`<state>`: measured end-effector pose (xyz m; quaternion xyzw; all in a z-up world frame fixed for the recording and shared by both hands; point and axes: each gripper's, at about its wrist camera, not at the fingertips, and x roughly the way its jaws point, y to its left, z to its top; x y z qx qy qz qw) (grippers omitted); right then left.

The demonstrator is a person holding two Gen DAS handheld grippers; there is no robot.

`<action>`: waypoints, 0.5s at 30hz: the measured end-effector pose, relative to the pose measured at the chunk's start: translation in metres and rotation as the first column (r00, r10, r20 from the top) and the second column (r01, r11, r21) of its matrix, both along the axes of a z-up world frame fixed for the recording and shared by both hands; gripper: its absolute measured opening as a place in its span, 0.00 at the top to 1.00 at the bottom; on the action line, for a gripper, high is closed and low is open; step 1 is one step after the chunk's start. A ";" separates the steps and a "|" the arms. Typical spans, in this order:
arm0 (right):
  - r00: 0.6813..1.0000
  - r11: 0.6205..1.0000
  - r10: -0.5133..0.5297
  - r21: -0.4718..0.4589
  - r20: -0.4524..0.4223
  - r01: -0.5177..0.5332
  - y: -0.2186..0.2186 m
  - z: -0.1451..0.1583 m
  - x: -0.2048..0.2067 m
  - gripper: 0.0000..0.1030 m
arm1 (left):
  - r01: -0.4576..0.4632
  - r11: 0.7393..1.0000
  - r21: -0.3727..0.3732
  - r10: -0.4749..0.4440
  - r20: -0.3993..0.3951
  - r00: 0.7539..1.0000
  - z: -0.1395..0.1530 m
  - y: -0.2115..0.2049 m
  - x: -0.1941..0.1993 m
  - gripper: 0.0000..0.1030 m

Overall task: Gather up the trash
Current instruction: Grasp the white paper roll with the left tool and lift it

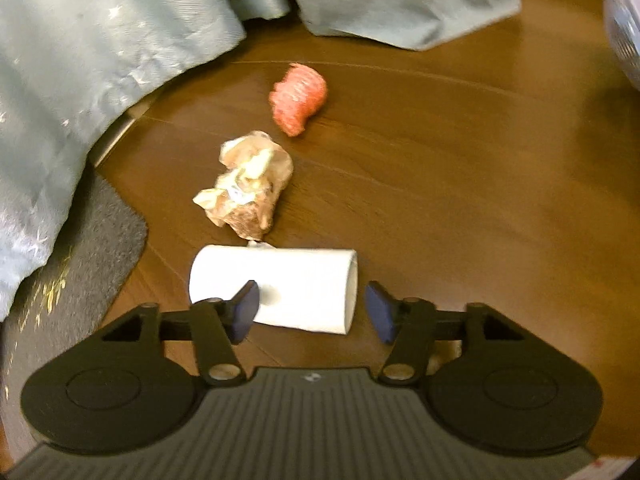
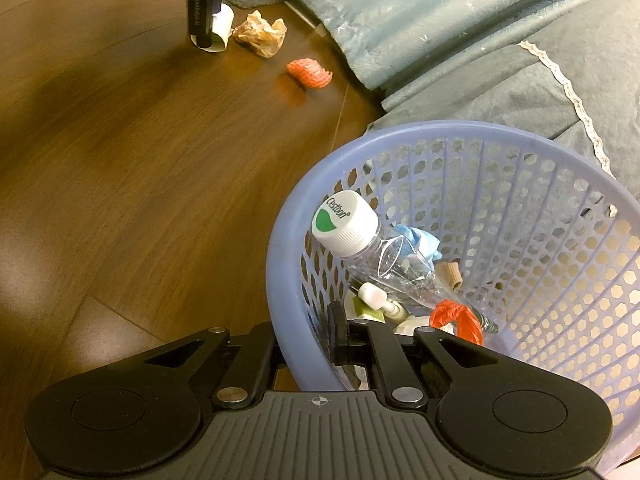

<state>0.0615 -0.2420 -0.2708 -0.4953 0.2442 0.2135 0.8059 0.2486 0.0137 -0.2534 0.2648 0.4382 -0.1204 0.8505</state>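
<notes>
Smooth white paper tube (image 1: 280, 286), woodgrain floor (image 1: 460, 200)

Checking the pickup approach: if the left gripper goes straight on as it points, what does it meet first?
Most likely the white paper tube lying between the left gripper's open jaws; depth is uncertain.

White paper cup (image 1: 280, 288) on its side on floor; crumpled tan wrapper (image 1: 248, 188) beside; red foam net (image 1: 298, 98) beyond.
</notes>
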 end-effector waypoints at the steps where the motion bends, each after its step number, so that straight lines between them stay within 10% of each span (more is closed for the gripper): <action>1: 1.000 1.000 0.000 0.000 0.000 0.000 0.000 0.000 0.000 0.96 | 0.006 1.000 0.010 -0.006 0.003 1.000 -0.001 0.000 -0.001 0.61; 8: 1.000 1.000 -0.001 0.002 0.001 0.001 0.001 0.000 0.000 0.96 | 0.066 0.996 0.061 -0.067 0.030 0.997 -0.004 0.004 -0.015 0.93; 15: 1.000 1.000 -0.008 0.009 0.001 0.008 0.003 0.000 0.001 0.96 | 0.213 0.975 0.062 -0.214 0.016 0.977 0.005 0.009 -0.071 0.95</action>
